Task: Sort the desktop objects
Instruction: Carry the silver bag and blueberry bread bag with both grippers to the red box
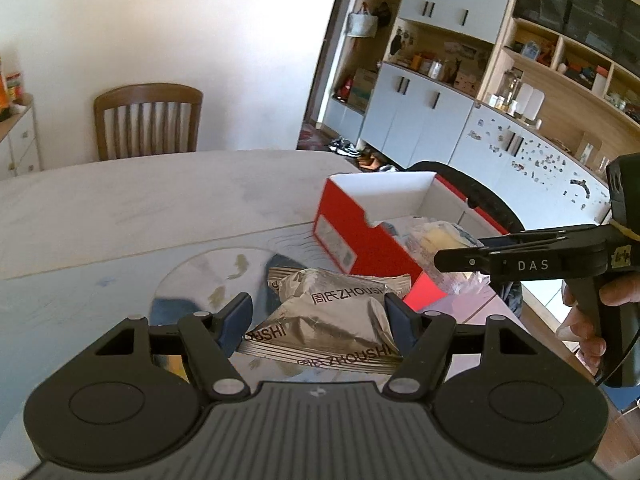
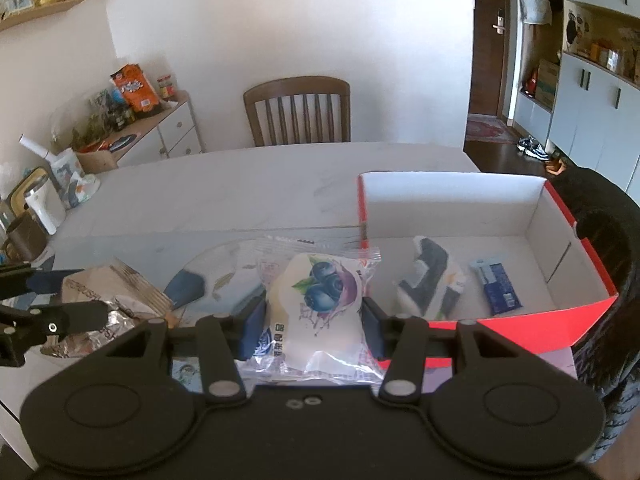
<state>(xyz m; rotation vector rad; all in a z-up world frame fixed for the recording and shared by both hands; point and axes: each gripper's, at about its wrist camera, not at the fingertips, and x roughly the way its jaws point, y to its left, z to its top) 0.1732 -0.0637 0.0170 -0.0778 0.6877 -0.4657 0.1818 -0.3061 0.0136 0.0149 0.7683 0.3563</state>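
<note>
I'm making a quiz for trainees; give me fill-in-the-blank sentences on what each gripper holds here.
1. The left gripper is shut on a ____ snack packet.
2. The packet in the right gripper shows a picture of ____.
3. The open box is ____ outside and white inside.

Missing words: silver; blueberries; red

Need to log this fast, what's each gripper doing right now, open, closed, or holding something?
Left gripper: closed on the silver snack packet.
Right gripper: closed on the blueberry snack packet.
</note>
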